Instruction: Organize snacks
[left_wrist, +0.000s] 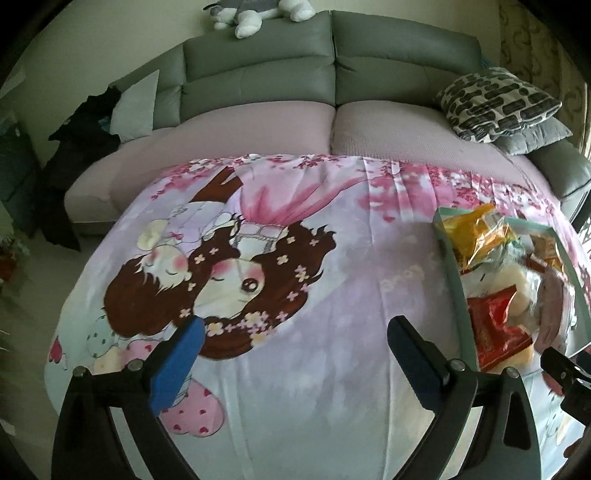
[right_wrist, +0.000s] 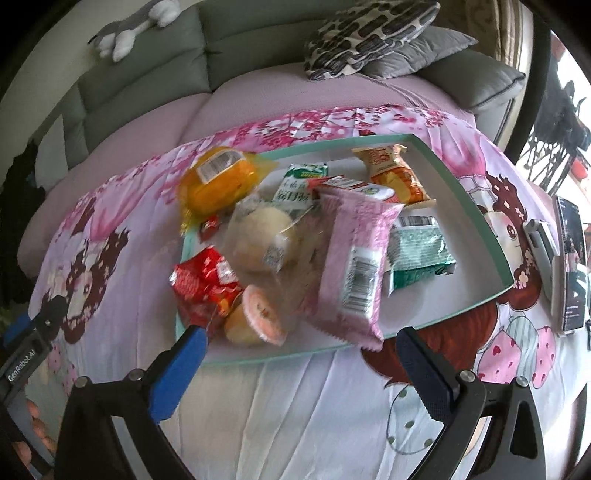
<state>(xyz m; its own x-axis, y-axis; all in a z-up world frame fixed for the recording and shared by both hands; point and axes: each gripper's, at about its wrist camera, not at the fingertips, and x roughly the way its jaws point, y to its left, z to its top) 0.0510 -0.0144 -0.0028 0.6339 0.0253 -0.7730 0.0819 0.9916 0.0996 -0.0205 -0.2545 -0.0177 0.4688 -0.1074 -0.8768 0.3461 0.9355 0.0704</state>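
Observation:
A shallow box with a teal rim (right_wrist: 476, 218) lies on the cartoon-print cloth (right_wrist: 295, 398) and holds several snack packs: a pink pack (right_wrist: 354, 266), a green pack (right_wrist: 417, 254), an orange pack (right_wrist: 399, 173), a yellow pack (right_wrist: 218, 181), a red pack (right_wrist: 203, 284) and clear-wrapped buns (right_wrist: 258, 240). My right gripper (right_wrist: 301, 341) is open and empty, just in front of the box's near edge. My left gripper (left_wrist: 295, 328) is open and empty above bare cloth (left_wrist: 295, 369), left of the box (left_wrist: 452, 266).
A grey sofa (left_wrist: 332, 74) with pillows (left_wrist: 498, 99) stands behind the table. A phone (right_wrist: 570, 258) and a small white device (right_wrist: 541, 240) lie right of the box. A plush toy (left_wrist: 255, 14) sits on the sofa back.

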